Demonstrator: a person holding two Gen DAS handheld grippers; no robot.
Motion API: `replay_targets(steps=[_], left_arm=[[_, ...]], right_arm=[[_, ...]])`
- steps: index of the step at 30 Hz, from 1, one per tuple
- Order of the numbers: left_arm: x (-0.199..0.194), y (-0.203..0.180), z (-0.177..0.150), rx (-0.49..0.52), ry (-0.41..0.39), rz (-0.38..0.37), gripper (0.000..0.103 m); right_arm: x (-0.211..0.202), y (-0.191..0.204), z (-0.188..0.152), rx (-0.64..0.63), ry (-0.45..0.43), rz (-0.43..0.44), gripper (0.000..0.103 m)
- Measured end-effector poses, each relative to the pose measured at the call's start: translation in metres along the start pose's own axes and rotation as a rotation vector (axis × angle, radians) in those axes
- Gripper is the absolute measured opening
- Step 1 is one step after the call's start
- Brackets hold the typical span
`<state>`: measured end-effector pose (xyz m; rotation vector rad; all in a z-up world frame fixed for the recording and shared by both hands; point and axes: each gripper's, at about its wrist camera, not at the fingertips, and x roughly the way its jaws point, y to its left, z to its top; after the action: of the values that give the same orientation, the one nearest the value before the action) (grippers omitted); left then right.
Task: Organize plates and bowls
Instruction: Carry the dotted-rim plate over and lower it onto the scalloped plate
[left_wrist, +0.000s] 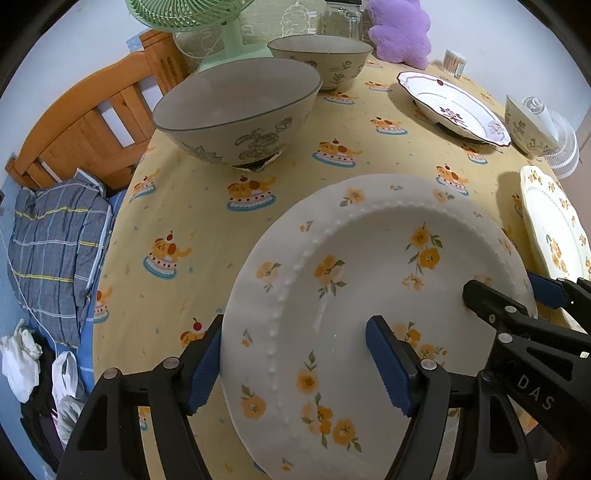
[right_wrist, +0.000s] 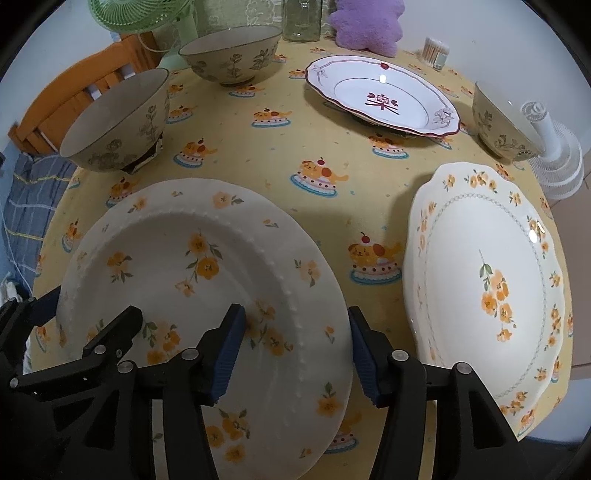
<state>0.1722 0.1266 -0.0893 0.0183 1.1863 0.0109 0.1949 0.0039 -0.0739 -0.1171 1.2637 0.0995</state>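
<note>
Left gripper (left_wrist: 295, 363) and right gripper (right_wrist: 295, 354), jaws wide, straddle opposite rims of beaded yellow-flower plate (right_wrist: 192, 280) on tablecloth (right_wrist: 332, 177).

Dim even light, soft shadows, fisheye-warped edges.

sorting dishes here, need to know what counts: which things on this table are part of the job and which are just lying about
Job: beaded plate, scalloped plate, red-trimmed plate, three bowls.

Lying about: green fan, white fan, purple plush, glass jar, cotton swabs.
</note>
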Motion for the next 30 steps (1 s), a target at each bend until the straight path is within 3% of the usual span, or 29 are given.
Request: replay_targets(steps=[9, 21, 30], left_arm=[[-0.008, 0.003, 0.001, -0.011, 0.029, -0.047, 0.074], [-0.040, -0.010, 0.004, 0.039, -0.033, -0.065, 0.074], [-0.053, -0.040, 0.004, 0.002, -0.049, -0.045, 0.074]], right_arm=[[-0.011, 0.000, -0.001, 0.020, 0.017, -0.015, 0.059], [-0.043, -0.015, -0.010, 0.085, -0.035, -0.036, 0.059], [-0.057, -0.045, -0.010, 0.071, -0.067, -0.013, 0.059]])
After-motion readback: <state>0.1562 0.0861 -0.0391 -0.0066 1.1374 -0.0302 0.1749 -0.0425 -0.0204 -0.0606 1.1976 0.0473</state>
